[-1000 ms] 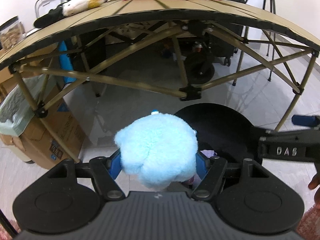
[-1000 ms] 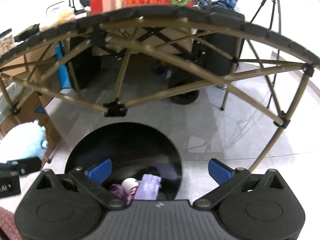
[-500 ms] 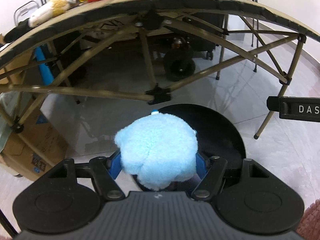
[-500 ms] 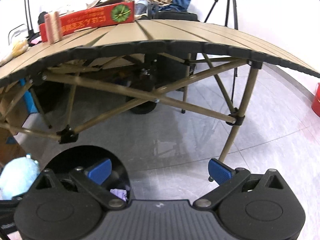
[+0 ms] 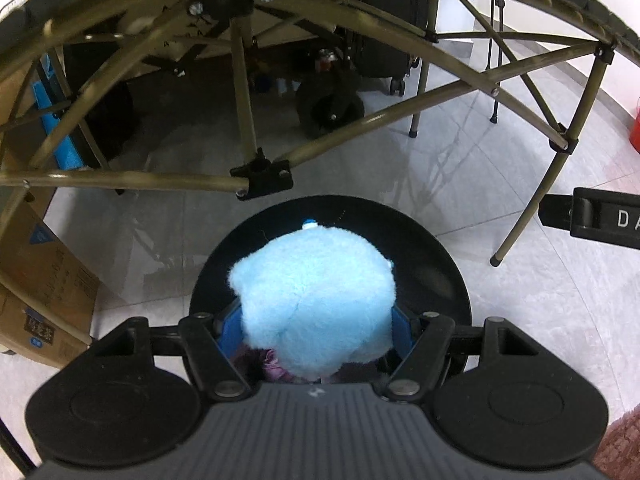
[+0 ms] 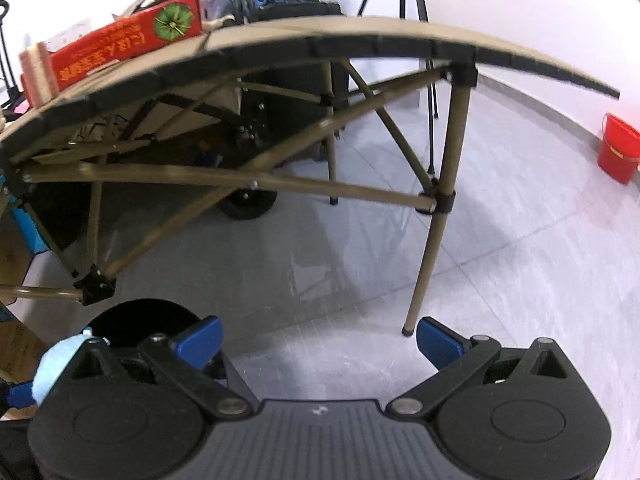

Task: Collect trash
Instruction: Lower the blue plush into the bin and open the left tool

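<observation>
Folding table on pale tiled floor, white wall behind

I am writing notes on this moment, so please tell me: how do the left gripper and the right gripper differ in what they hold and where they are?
The left gripper is closed on a fluffy light blue ball; the right gripper is open, with nothing between its blue pads. The left gripper is over the black bin; the right gripper is over bare grey floor, to the bin's right. Both point downward in front of the folding table.

The blue plush hides most of the bin contents (purple scraps peek out).
</observation>
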Demonstrator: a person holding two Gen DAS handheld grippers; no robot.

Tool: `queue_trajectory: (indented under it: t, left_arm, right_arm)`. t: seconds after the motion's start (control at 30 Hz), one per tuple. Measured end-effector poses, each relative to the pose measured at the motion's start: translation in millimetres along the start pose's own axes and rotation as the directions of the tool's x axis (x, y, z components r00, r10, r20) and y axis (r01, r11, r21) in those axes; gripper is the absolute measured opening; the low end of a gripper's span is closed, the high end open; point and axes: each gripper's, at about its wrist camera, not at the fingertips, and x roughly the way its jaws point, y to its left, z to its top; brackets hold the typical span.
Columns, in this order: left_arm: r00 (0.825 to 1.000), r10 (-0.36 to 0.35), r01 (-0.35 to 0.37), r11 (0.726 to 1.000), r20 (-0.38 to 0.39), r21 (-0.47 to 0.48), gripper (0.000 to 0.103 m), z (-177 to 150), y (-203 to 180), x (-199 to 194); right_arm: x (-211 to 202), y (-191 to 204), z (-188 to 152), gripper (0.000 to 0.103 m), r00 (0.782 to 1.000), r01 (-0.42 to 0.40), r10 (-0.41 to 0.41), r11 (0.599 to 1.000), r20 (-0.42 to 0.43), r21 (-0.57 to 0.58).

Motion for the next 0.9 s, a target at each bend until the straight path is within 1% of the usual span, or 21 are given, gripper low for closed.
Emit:
queue_trajectory:
  t: [0.07, 0.23, 0.4, 0.5, 0.57, 0.63, 0.67, 0.73, 0.9]
  left_arm:
    - [1.0, 0.001, -0.001, 1.0, -0.006, -0.003, 0.071, -1.3, -0.3, 3.1]
    - [1.0, -0.004, 0.004, 1.0, -0.021, 0.004, 0.071, -3.5, -3.0, 7.0]
    - [1.0, 0.018, -0.018, 1.0, -0.018, 0.01, 0.071, -5.3, -3.5, 7.4]
    - [1.0, 0.024, -0.024, 1.0, -0.021, 0.015, 0.073, -5.9, -4.5, 6.4]
    - [0.999, 0.022, -0.021, 1.0, -0.03, 0.008, 0.08, -5.8, -4.2, 6.5]
    - [0.999, 0.03, -0.03, 1.0, -0.038, -0.002, 0.098, -4.8, -3.5, 6.9]
    - [0.998, 0.041, -0.041, 0.999, -0.037, -0.005, 0.102, -4.4, -3.2, 6.7]
    - [0.998, 0.05, -0.051, 0.999, -0.041, -0.008, 0.103, -3.7, -2.4, 7.3]
    - [0.996, 0.038, -0.041, 0.999, -0.08, -0.034, 0.103, -3.9, 1.1, 13.1]
  right_arm:
    - [2.8, 0.6, -1.0, 0.103, 1.0, 0.0, 0.001, 1.0, -0.01, 0.007]
    - [4.0, 3.9, -4.1, 0.103, 1.0, -0.013, 0.013, 1.0, 0.004, -0.006]
    - [4.4, 3.7, -4.9, 0.103, 1.0, -0.017, 0.017, 1.0, 0.0, -0.01]
    - [3.8, 2.1, -4.1, 0.103, 1.0, -0.016, 0.016, 1.0, 0.003, 0.0]
    - [3.0, 1.4, -3.8, 0.103, 1.0, -0.013, 0.013, 1.0, 0.007, 0.004]
    - [2.6, 0.8, -3.8, 0.103, 1.0, -0.011, 0.011, 1.0, 0.009, 0.009]
    - [2.6, 0.5, -3.9, 0.103, 1.0, -0.011, 0.011, 1.0, 0.009, 0.01]
    - [2.9, 0.3, -4.2, 0.103, 1.0, -0.01, 0.01, 1.0, 0.01, 0.013]
    - [3.4, 1.1, -4.2, 0.103, 1.0, -0.014, 0.014, 1.0, 0.007, 0.011]
